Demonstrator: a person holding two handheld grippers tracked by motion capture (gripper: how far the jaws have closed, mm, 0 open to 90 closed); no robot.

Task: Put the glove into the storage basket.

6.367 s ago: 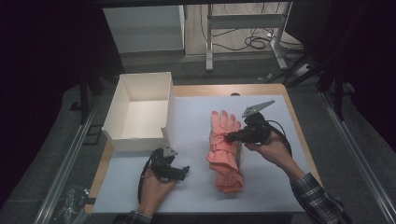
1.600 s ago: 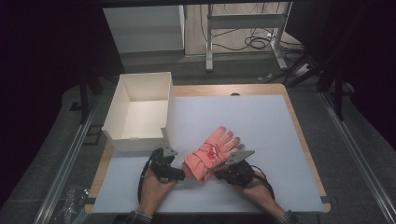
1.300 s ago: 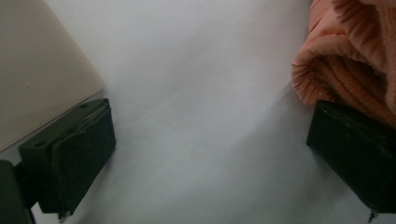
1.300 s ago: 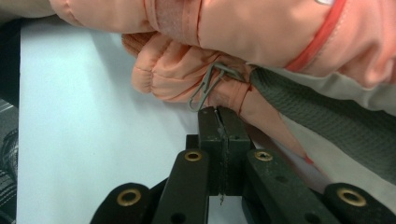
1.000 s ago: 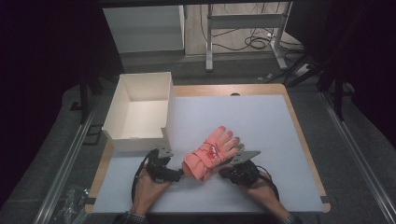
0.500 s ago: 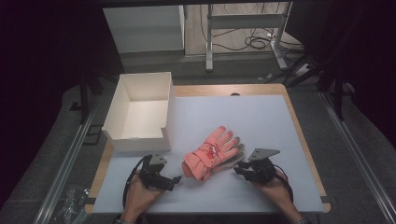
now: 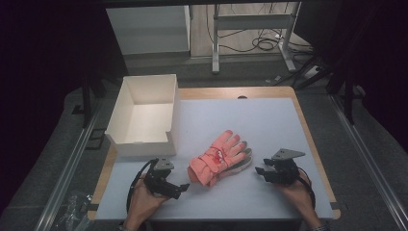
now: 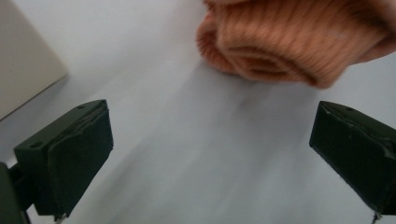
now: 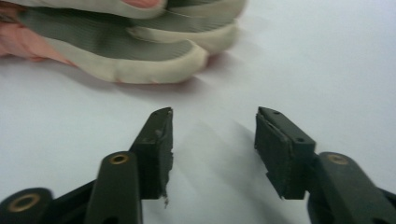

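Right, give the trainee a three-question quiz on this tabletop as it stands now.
1. True or false: the left gripper grips the pink gloves.
2. The white box stands: A) far left of the table, B) near right, C) centre.
3. Fill in: the right gripper's jaws are ____.

Key: 1 false, both grippers sit apart from the gloves with nothing between their jaws. 2 A. 3 open.
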